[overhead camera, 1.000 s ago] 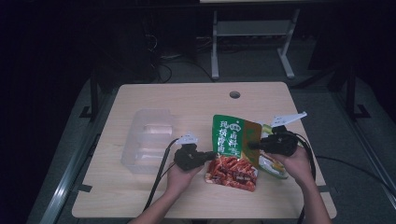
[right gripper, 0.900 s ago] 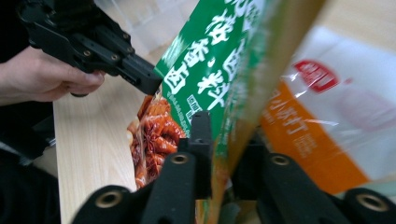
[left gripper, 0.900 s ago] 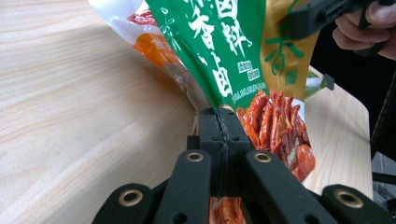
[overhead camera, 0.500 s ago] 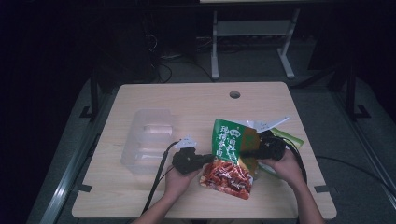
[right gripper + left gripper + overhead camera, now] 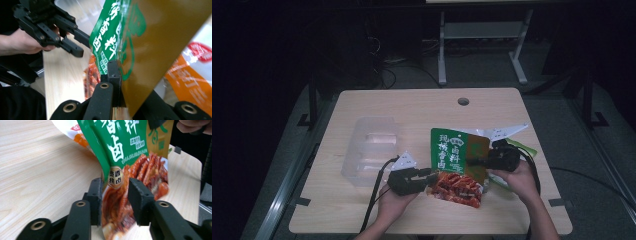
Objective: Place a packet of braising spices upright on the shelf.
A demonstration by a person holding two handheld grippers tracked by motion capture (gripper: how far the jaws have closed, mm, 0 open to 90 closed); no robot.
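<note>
Left tool [image 5: 428, 176]: black, two-jawed, held in the person's left hand [image 5: 393, 202] at the near edge of the pale wooden bench [image 5: 412, 105]. Its jaws have just been opening; in the left gripper view they stand spread on either side of the lower end of the pouch, the pads clear of the film.

Glossy green, gold and red printed snack pouch [image 5: 457, 165]: near centre-right of the bench, between the two tools, lifted at its right side. The red picture end lies near, the green end with white lettering far. In the left gripper view the pouch [image 5: 130, 157] rises between the jaws and blocks what lies behind it.

Right tool [image 5: 469, 162]: black, held in the person's right hand [image 5: 517, 177], just right of the pouch. Its jaws have just closed further and are pressed together, pinching the gold right edge of the pouch [image 5: 150, 50].

Orange and white packet [image 5: 195, 72]: lying behind and right of the pouch, largely covered by it.

Clear plastic lidded container [image 5: 369, 147]: left of the pouch, just beyond the left tool, apart from it.

Round cable hole [image 5: 463, 101]: far side of the bench.

Grey metal stand [image 5: 482, 45]: on the floor beyond the bench.
</note>
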